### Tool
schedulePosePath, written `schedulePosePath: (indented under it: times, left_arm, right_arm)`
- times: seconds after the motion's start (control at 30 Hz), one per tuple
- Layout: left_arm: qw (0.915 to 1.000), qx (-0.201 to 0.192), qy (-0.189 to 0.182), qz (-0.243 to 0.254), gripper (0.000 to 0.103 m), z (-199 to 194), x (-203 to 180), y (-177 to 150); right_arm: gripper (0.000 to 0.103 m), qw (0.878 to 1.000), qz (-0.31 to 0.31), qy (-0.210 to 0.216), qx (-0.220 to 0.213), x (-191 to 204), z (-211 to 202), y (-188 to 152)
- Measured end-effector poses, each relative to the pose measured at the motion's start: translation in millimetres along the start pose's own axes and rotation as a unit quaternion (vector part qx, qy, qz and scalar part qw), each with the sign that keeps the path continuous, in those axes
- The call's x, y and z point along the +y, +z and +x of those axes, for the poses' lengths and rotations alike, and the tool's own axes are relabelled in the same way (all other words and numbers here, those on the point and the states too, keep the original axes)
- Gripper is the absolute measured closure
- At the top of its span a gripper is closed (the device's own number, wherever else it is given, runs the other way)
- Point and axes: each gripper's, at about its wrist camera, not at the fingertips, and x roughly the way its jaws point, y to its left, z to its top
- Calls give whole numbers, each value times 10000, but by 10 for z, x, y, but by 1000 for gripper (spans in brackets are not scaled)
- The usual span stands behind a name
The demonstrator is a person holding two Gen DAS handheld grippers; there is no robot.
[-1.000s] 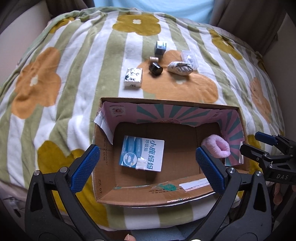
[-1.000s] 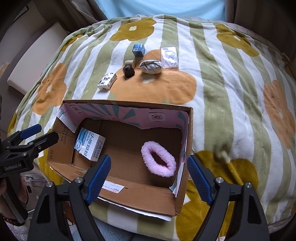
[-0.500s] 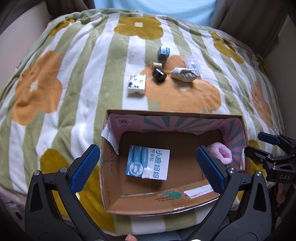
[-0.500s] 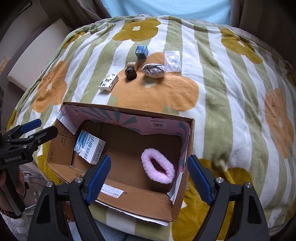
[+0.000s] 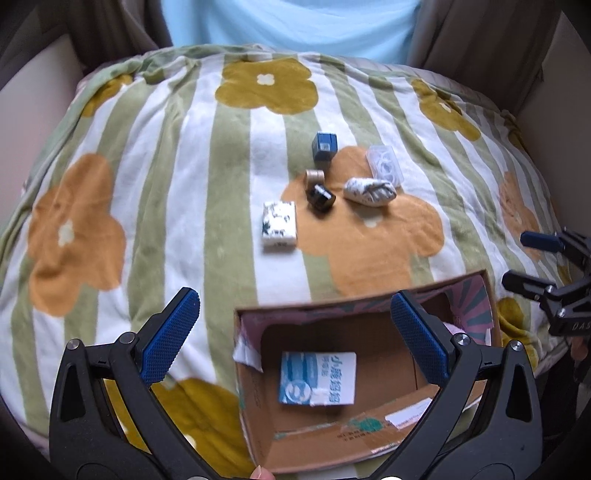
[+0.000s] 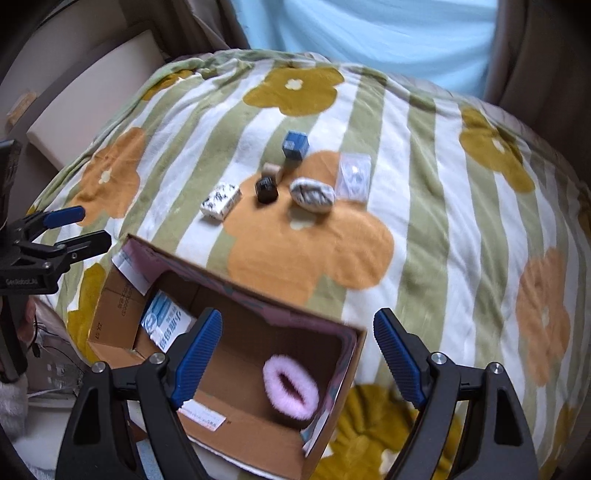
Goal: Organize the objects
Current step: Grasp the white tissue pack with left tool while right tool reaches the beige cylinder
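Observation:
An open cardboard box [image 5: 255, 424] [image 6: 332, 439] sits at the near edge of a flowered blanket. It holds a blue-and-white packet [image 5: 318, 378] [image 6: 162, 326] and a pink fluffy ring [image 6: 290, 390]. Farther off lie a white patterned box [image 5: 279, 223] [image 6: 220, 201], a black cube [image 5: 320, 198] [image 6: 266, 189], a tan roll [image 5: 314, 176], a blue box [image 5: 325, 146] [image 6: 295, 145], a patterned pouch [image 5: 369, 191] [image 6: 312, 193] and a clear case [image 5: 384, 167] [image 6: 354, 178]. My left gripper [image 5: 295, 336] and right gripper [image 6: 297, 356] are open and empty above the box.
The blanket [image 5: 166, 184] covers a rounded cushion that falls away at the sides. A beige surface [image 6: 85, 103] lies at the left, curtains and a light blue panel [image 5: 291, 26] at the back. Each gripper shows in the other's view at the edge.
Both grippers have lifted and tilted toward the far objects. The box has slid lower in both views and the loose items now sit nearer the centre.

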Motion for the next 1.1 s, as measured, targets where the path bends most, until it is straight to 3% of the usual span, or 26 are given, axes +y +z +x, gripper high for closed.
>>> schedulePosePath:
  times: [0.17, 0.3, 0.63, 0.87, 1.1]
  left_arm:
    - [9996, 53, -59, 289, 0, 174, 106, 313]
    - [9975, 317, -165, 608, 0, 501, 157, 536]
    - [9872, 1070, -575, 1036, 0, 1444, 203, 783]
    - [9815, 1480, -726, 979, 0, 2032, 210, 819]
    - [9767, 1709, -768, 1044, 5, 2352, 206, 811]
  right_arm:
    - [21, 9993, -292, 192, -94, -48, 48, 464]
    - [21, 9979, -580, 275, -109, -18, 177, 822]
    - [21, 9924, -880, 766, 386, -72, 1076, 1614]
    - [22, 9894, -602, 1044, 815, -34, 1787, 1902]
    - [36, 9868, -480, 974, 1202, 41, 2322, 2017]
